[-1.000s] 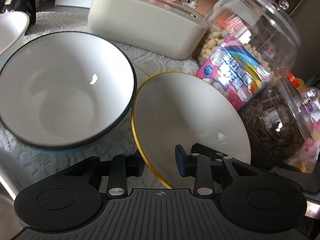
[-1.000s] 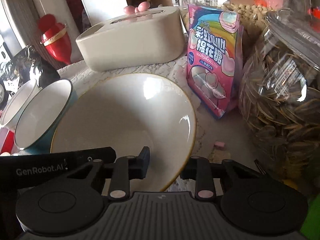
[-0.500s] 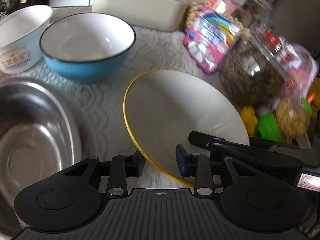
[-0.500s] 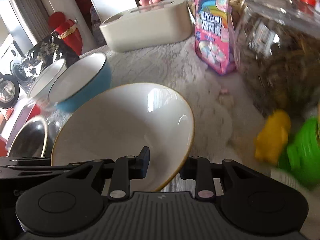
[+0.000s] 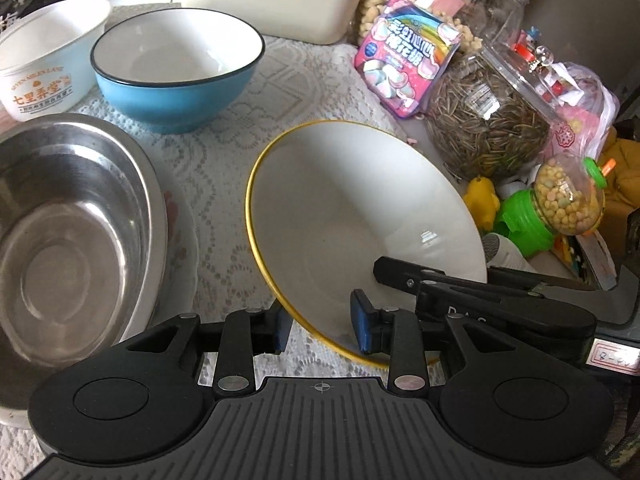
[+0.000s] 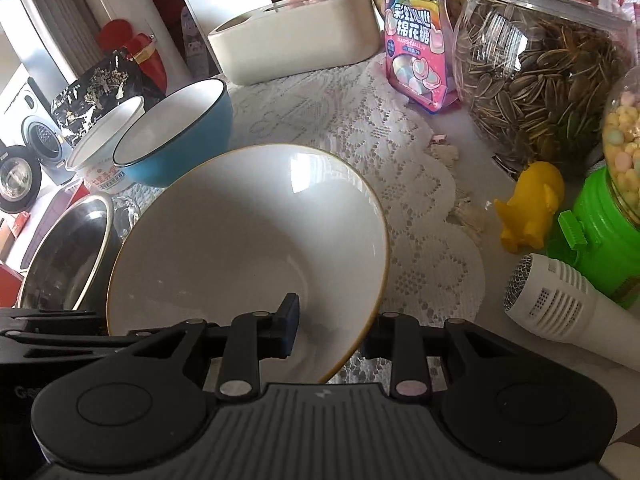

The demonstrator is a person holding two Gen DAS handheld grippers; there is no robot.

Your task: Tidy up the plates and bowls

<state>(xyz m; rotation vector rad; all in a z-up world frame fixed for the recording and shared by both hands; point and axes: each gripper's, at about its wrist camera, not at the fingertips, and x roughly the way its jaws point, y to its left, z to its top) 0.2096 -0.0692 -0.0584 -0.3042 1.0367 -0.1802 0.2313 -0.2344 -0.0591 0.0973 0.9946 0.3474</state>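
Both tools clamp the yellow-rimmed white bowl [image 5: 360, 216] by its near rim: left tool [image 5: 320, 330] on one side, right tool [image 6: 332, 336] on the other, bowl tilted above the lace-covered counter [image 5: 224, 168]. Probably nesting next: keep grips even, level it, lower slowly into the steel bowl [image 5: 68, 236] or blue bowl [image 5: 176, 68].

The bowl [image 5: 360, 216] between the black grippers was white with a thin yellow rim. The bowl [image 5: 176, 68] toward the table's far left edge was blue outside, white inside, with a dark rim. Beside it the cup [image 5: 44, 56] was white with orange lettering. The basin [image 5: 68, 240] at the left edge was bare silver metal. The tablecloth [image 5: 224, 160] was white lace. The marshmallow bag [image 6: 416, 40] was pink with a rainbow.
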